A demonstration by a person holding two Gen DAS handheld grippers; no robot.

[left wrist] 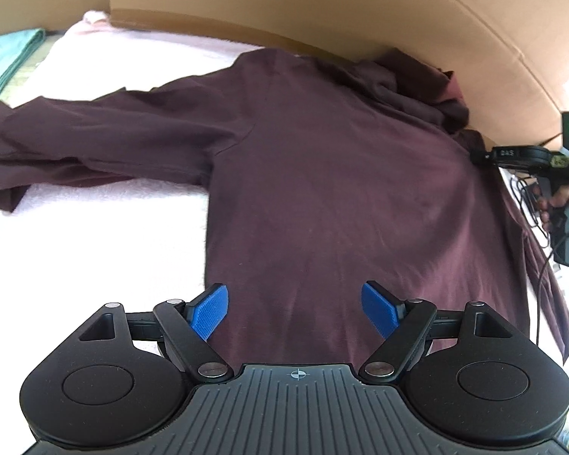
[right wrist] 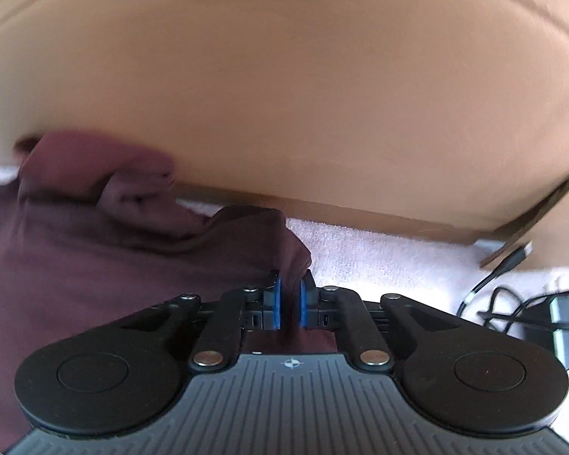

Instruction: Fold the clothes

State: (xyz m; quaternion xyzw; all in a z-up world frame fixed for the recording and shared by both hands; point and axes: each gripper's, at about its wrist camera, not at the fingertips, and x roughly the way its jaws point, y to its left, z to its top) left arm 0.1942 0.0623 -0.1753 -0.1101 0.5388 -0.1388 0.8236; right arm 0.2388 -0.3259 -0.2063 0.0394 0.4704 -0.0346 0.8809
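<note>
A dark maroon long-sleeved shirt [left wrist: 322, 174] lies spread on a white towel-covered surface [left wrist: 95, 227], one sleeve stretched out to the left [left wrist: 95, 140], its far right part bunched against a cardboard wall. My left gripper [left wrist: 294, 309] is open and empty, hovering over the shirt's near hem. My right gripper [right wrist: 289, 299] is shut on a fold of the shirt [right wrist: 261, 242] at its right edge. The right gripper also shows in the left wrist view [left wrist: 527, 157], held by a hand at the shirt's right side.
A tall cardboard wall [left wrist: 322, 7] stands along the far edge, close to the bunched cloth. A folded teal cloth [left wrist: 7, 60] lies at the far left. Black cables and a grey device [right wrist: 527, 311] lie on the surface to the right of the shirt.
</note>
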